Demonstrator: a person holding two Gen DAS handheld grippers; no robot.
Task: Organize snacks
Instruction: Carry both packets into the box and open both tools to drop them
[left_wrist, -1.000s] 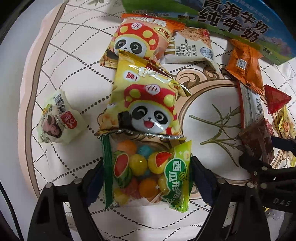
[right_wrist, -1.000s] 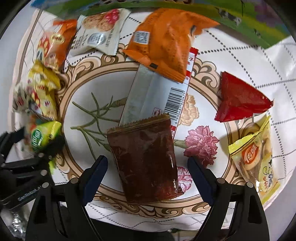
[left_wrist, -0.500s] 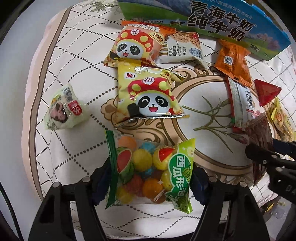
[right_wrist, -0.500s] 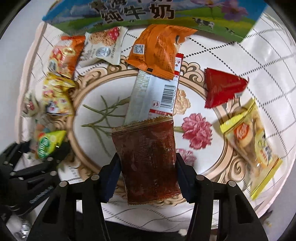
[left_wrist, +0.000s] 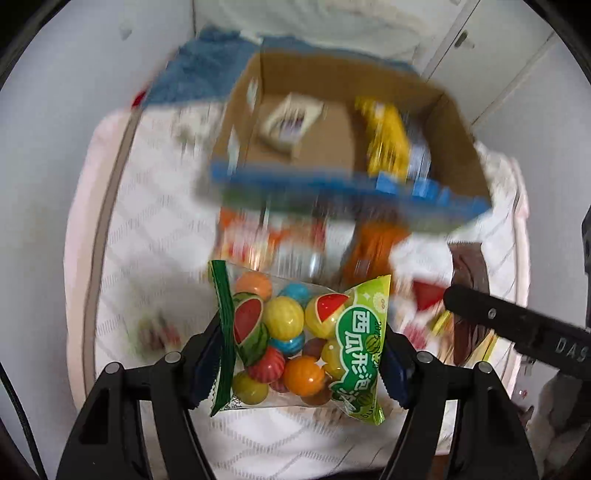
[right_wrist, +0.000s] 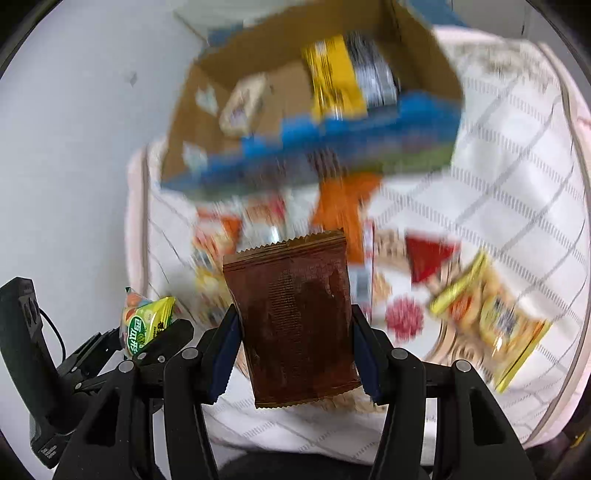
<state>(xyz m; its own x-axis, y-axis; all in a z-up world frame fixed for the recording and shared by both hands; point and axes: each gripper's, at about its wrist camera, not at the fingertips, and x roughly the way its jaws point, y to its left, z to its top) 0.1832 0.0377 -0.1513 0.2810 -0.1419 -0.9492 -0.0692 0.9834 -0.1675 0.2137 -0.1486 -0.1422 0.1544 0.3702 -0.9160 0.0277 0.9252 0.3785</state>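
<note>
A: Now that both packets are off the cloth, we have what we wanted: a second ago our jaws stood wide around them as they lay flat, and now the left gripper (left_wrist: 301, 354) is clamped partway closed on the gumball bag (left_wrist: 295, 343), its pads pressing the two side edges.

B: Same on our other side. The right gripper (right_wrist: 295, 343) is squeezed narrow on the brown packet (right_wrist: 293, 317), which stands upright between the jaws with the cloth well below it.

A: So we judge the pick done and the carry begun. The cardboard box (left_wrist: 454, 147), ahead of and beyond both sets of jaws, looks like where these go.

B: Our left view shows its floor best: a pale packet (left_wrist: 290, 122) and a yellow one (left_wrist: 386, 144) already lie inside. The brown packet appears there only as a dark sliver off to the right of the jaws.

A: Our right view gives what the left lacks: the yellow biscuit bag (right_wrist: 491, 321) and the red triangular packet (right_wrist: 428, 258) on the flowered cloth (right_wrist: 517, 166), right of those jaws. It also shows the left gripper from outside, holding the gumball bag.

B: Everything between jaws and box is smeared; we cannot name those packets.
</note>
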